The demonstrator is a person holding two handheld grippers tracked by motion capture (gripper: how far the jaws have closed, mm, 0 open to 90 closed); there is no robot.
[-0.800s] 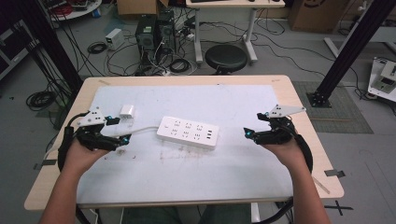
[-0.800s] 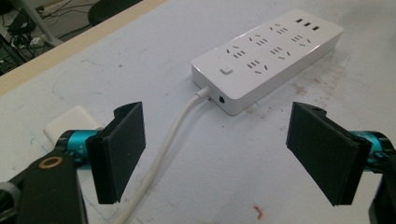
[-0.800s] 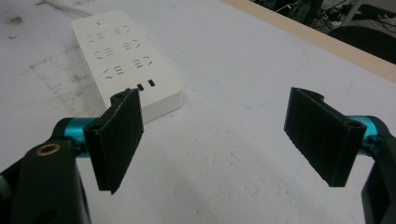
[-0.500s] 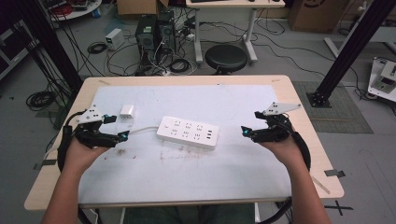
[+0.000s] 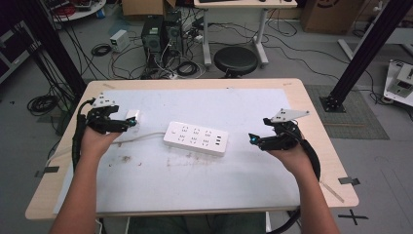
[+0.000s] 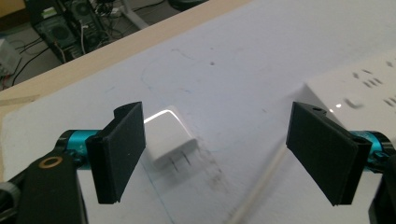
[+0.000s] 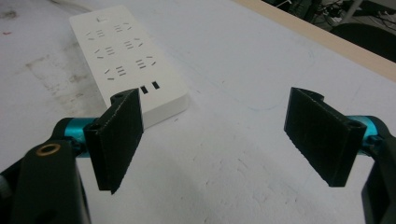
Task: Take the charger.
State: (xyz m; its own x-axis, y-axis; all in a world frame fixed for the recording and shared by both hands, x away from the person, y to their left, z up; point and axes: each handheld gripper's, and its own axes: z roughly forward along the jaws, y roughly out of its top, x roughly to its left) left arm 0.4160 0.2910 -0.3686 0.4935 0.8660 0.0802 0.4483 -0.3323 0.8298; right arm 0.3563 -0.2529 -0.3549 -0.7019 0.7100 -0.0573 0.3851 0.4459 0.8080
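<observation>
The left gripper [image 6: 219, 154] stands open, with the white plug adapter [image 6: 170, 137] just ahead between its jaws, untouched. The right gripper [image 7: 219, 140] stands open beside the power strip [image 7: 126, 60].

Two bare forearms reach in from the near edge, each hand gripping a set of tongs. The left tongs [image 5: 127, 125] point right, the right tongs [image 5: 253, 140] point left; both stand with jaws wide apart and nothing between the pads.

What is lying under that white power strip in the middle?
The power strip lies flat on the white table mat. Its cord runs left. Whatever lies directly beneath is covered.
</observation>
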